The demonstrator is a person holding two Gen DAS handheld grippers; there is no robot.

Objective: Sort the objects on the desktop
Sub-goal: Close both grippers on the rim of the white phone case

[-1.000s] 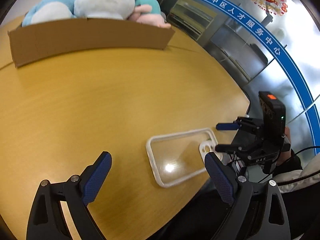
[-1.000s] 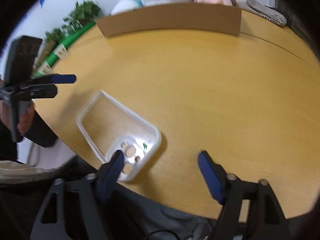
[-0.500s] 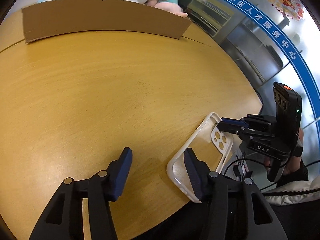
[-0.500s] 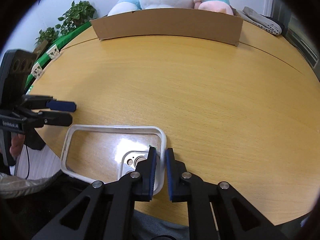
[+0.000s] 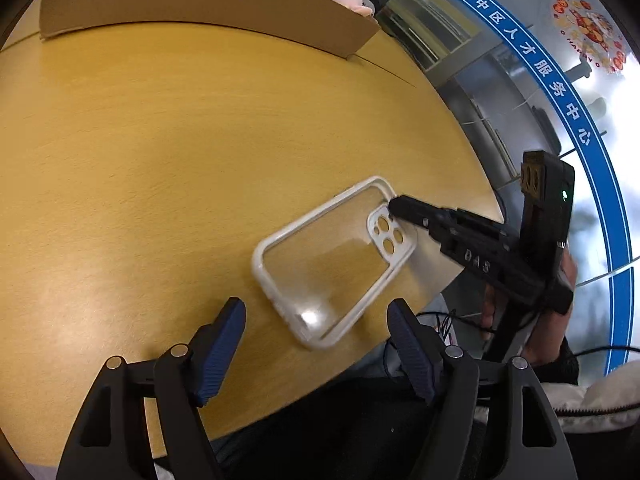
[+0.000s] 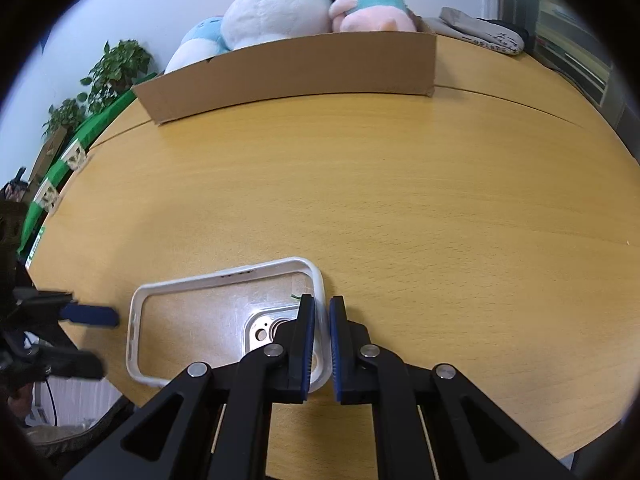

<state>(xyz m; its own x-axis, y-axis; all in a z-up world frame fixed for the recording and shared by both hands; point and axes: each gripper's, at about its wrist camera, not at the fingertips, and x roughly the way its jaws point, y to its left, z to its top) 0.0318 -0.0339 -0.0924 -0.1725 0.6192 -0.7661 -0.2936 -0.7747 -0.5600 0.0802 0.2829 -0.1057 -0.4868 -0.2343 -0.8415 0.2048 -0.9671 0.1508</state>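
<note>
While the sorting is, by judgement, only at its pick-up stage, one loose item shows on the table (image 6: 400, 200): a clear phone case (image 5: 328, 260) with a white rim, lying near the table's near edge, in front of the person.

Item 1, phone case. Open side up, camera-hole end toward the right gripper (image 6: 322, 344). It rests on the table or is barely raised; which one cannot be told.

Item 2, right gripper. Jaws pressed together on the case's short rim at the camera-hole end, one pad inside the rim, one outside.

Item 3, left gripper (image 5: 316, 344). Jaws spread and opening, blue pads either side of the case's other short end, which lies just ahead of them; nothing is pinched.

Item 4, cardboard box (image 6: 292, 72) at the far edge of the table, plush toys (image 6: 280, 12) inside. Probably the destination; this is a guess.

Done: the case is gripped. Left: carrying it off and setting it down.

View notes. Right wrist view alone shows the pads clamped on the rim, the potted plants (image 6: 116, 64) at far left and a grey sock (image 6: 480, 32) beside the box. Left wrist view alone shows the right gripper's body from the side, the hand (image 5: 548, 308) holding it, and the glass wall with a blue lettered band (image 5: 560, 96).
</note>
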